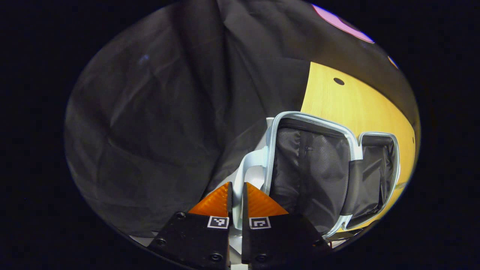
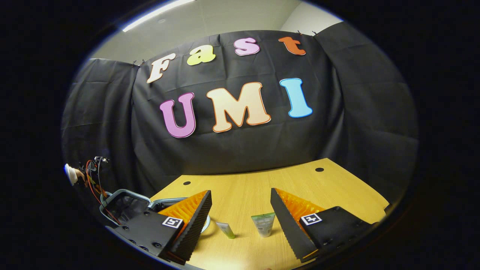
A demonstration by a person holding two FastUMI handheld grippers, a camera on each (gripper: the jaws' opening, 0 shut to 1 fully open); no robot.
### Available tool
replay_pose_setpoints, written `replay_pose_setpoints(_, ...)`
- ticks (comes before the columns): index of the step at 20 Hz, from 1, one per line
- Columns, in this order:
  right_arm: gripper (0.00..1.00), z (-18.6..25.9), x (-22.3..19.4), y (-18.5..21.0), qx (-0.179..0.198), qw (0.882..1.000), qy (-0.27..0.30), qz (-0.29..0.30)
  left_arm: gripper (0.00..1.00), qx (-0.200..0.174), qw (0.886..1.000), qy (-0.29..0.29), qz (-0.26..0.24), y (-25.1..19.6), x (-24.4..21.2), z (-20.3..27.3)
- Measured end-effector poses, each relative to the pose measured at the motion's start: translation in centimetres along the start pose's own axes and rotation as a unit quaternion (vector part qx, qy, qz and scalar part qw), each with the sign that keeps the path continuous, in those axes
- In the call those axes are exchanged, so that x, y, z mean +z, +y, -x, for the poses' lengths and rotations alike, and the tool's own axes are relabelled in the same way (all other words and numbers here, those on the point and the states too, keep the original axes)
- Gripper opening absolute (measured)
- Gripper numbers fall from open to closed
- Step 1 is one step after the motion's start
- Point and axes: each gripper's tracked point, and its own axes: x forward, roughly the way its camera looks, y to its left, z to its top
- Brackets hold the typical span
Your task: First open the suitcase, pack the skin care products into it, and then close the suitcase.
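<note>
The pale suitcase (image 1: pixel 275 150) stands open on the wooden table (image 1: pixel 348 101). Its two halves show black lining, and the nearer half (image 1: pixel 311 168) has a mesh zip panel. My left gripper (image 1: pixel 237 204) is shut on the suitcase's pale handle strip at that half's outer side. In the right gripper view the suitcase (image 2: pixel 123 204) sits at the lower left. My right gripper (image 2: pixel 240 213) hangs open above the table (image 2: pixel 337 187). Two skin care tubes lie below it: a slim one (image 2: pixel 226 229) and a wider pale green one (image 2: pixel 264 224).
Black cloth walls close the booth behind and beside the table. Red and black wires (image 2: pixel 92 176) hang above the suitcase at the left. A white round object (image 2: pixel 205 225) peeks out behind my right gripper's left finger. Small holes (image 2: pixel 319 169) mark the tabletop's far side.
</note>
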Motion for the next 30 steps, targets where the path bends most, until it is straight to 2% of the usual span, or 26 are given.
replay_pose_setpoints(6, 0.98, 0.8, -0.5, -0.8, -0.015, 1.0, 0.006, 0.007, 0.07, 0.0, 1.0, 0.023, -0.01, 0.0, -0.6, -1.8)
replay_pose_setpoints(7, 0.98, 0.8, -0.6, -0.8, -0.016, 1.0, 0.007, 0.009, 0.13, -0.016, 1.0, 0.024, -0.006, -0.8, -0.8, -1.4)
replay_pose_setpoints(9, 0.98, 0.9, -0.7, -0.8, -0.016, 1.0, 0.01, 0.013, 0.08, -0.047, 0.999, 0.026, 0.003, -2.1, -1.2, -1.1)
replay_pose_setpoints(10, 0.98, 0.9, -0.8, -0.9, -0.017, 1.0, 0.011, 0.015, 0.08, -0.043, 0.999, 0.024, -0.001, -2.5, -1.1, -1.0)
replay_pose_setpoints(11, 0.98, 0.7, -0.8, -1.0, -0.017, 1.0, 0.012, 0.018, 0.26, -0.039, 0.999, 0.016, -0.009, -3.1, -0.9, -1.2)
replay_pose_setpoints(12, 0.98, 0.7, -1.0, -1.1, -0.017, 1.0, 0.012, 0.019, 0.2, -0.038, 0.999, 0.007, -0.018, -3.8, -0.8, -0.8)
replay_pose_setpoints(13, 0.98, 0.6, -1.1, -1.3, -0.016, 1.0, 0.015, 0.019, 0.47, -0.039, 0.999, -0.002, -0.029, -4.4, -0.8, -0.1)
replay_pose_setpoints(17, 0.98, -0.3, -2.0, -2.3, -0.01, 0.999, 0.029, 0.015, 0.98, -0.047, 0.996, -0.033, -0.062, -7.8, -0.9, 3.8)
replay_pose_setpoints(19, 0.98, -1.2, -2.6, -2.8, -0.001, 0.999, 0.038, 0.012, 0.97, -0.06, 0.995, -0.043, -0.071, -10.5, -1.6, 6.4)
replay_pose_setpoints(21, 0.98, -2.3, -3.2, -3.6, 0.013, 0.999, 0.047, 0.014, 0.96, -0.088, 0.993, -0.043, -0.07, -13.9, -2.9, 9.5)
replay_pose_setpoints(25, 0.98, -4.5, -4.8, -5.0, 0.065, 0.994, 0.082, 0.02, 0.97, -0.142, 0.986, -0.065, -0.055, -22.6, -5.6, 15.6)
replay_pose_setpoints(29, 0.98, -6.3, -7.7, -6.1, 0.136, 0.98, 0.135, 0.049, 0.94, -0.186, 0.979, -0.065, -0.048, -31.6, -9.4, 20.3)
replay_pose_setpoints(30, 0.95, -6.9, -8.4, -6.4, 0.153, 0.976, 0.146, 0.057, 0.94, -0.192, 0.978, -0.064, -0.047, -33.8, -10.3, 20.7)
